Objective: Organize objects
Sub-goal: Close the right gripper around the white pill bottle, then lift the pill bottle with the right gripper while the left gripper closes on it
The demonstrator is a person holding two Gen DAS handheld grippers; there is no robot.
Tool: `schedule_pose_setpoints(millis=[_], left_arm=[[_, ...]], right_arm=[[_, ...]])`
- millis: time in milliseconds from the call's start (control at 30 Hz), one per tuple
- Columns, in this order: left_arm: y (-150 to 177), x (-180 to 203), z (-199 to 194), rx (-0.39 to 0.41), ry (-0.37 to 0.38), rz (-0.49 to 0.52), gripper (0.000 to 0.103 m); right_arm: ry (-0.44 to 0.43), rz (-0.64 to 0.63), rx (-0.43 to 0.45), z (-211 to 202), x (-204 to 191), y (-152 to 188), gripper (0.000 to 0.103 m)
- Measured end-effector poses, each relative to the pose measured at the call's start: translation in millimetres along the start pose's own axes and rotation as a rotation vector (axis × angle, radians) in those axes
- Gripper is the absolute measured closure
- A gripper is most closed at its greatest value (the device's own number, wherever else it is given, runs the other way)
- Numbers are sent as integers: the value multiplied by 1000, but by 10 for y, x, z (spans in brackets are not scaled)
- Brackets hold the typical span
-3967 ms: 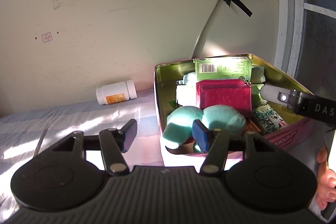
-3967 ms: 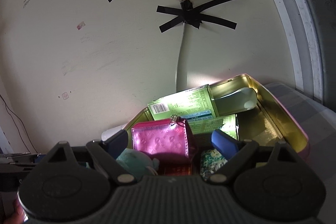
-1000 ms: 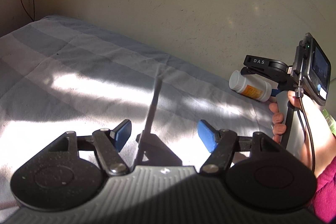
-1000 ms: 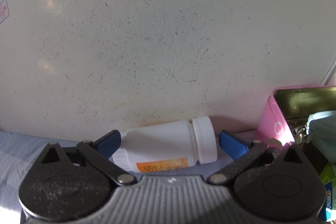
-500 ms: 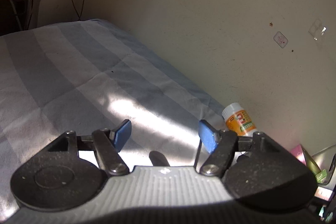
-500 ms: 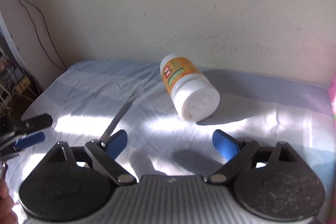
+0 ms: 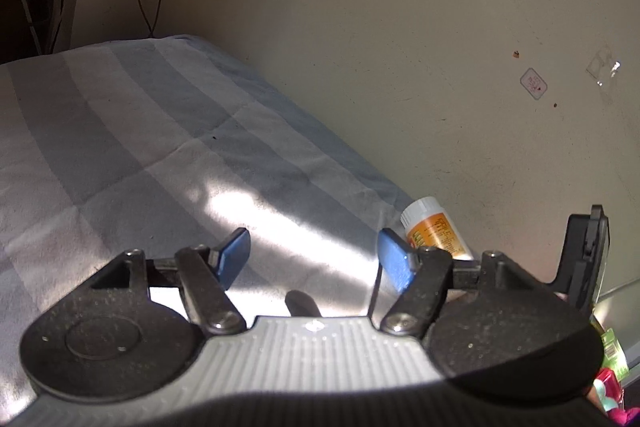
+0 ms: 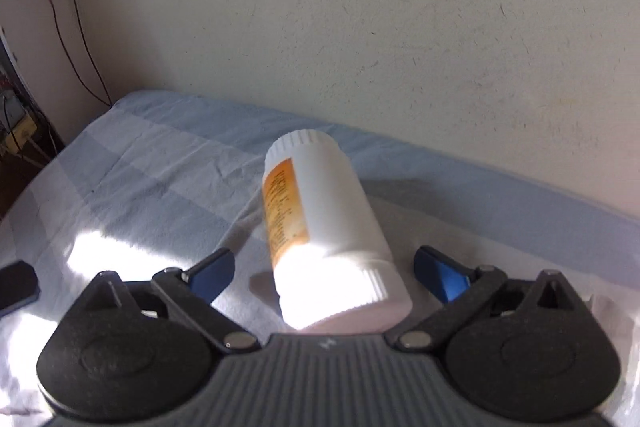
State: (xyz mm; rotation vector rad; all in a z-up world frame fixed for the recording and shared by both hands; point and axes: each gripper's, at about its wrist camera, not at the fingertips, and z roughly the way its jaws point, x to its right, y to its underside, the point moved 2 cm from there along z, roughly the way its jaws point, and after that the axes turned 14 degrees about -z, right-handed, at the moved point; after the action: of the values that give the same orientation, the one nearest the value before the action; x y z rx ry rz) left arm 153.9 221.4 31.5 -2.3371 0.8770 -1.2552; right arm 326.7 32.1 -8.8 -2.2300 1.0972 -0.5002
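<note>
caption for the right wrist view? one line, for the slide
Right gripper, jaws closing, straddles a white pill bottle lying on the striped cloth; pads not yet touching.

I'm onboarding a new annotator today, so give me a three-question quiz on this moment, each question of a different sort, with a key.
1. True or false: the white bottle stands upright on the striped cloth.
2. Which gripper has the bottle between its fingers? A) left gripper B) right gripper C) neither
3. Fill in: the bottle's label is ____ in colour.

Key
1. False: it lies on its side, cap end toward the camera in the right wrist view.
2. B: the jaws have just been closing, but the pads do not yet press on it.
3. Orange.
</note>
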Motion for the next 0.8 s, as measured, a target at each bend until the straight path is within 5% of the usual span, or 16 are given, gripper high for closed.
schedule_pose_setpoints(millis=[33,67,100,300,500,633,800], left_arm=[[-13,-11,4,-6,4,-5,31],[-18,-14,12,-15,10,-6,31],[-10,-2,23,-30,21,-2,31],[240,307,55,-149,129,196,31],[895,698,78,-458,347,416,31],[1545,969,-185,-596,519,624,31],[2141,1160,-359,-734,581,706,31]], right_arm=[[34,-63,10,-31,-104,10,20],[14,-84,28,-124,-172,44,46],[-24,-76,23,-180,-200,61,52],[-18,-224,45,-823,-529,670,52],[21,-342,68,-1695,-587,1600,52],[77,-368,72,-2205,-446,2149,51],[126,-327,79,-2736,-185,2759,19]])
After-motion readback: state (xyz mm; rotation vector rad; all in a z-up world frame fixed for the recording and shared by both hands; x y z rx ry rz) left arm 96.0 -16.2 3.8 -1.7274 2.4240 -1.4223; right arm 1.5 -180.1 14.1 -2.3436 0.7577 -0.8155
